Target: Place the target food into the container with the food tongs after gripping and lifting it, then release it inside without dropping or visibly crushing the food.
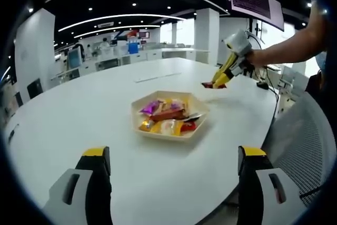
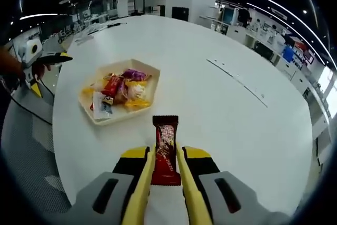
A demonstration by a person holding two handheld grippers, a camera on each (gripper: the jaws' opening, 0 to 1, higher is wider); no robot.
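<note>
Right gripper (image 2: 166,169) fingers clamp the red snack bar (image 2: 165,148); left gripper (image 1: 171,169) fingers stand open. Advise light pressure, level carry to tray (image 2: 152,72), low release.

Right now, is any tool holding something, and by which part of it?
The right tool is shut on the red snack packet, gripping its near half, far end sticking out. The left tool is open, holding nothing.

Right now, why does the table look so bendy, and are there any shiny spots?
Left gripper view: the fisheye lens curves the round white table edge and ceiling lights. Right gripper view: the same bending; the glossy red snack wrapper between the right tongs glints a little, while far desks look soft and small.
</note>
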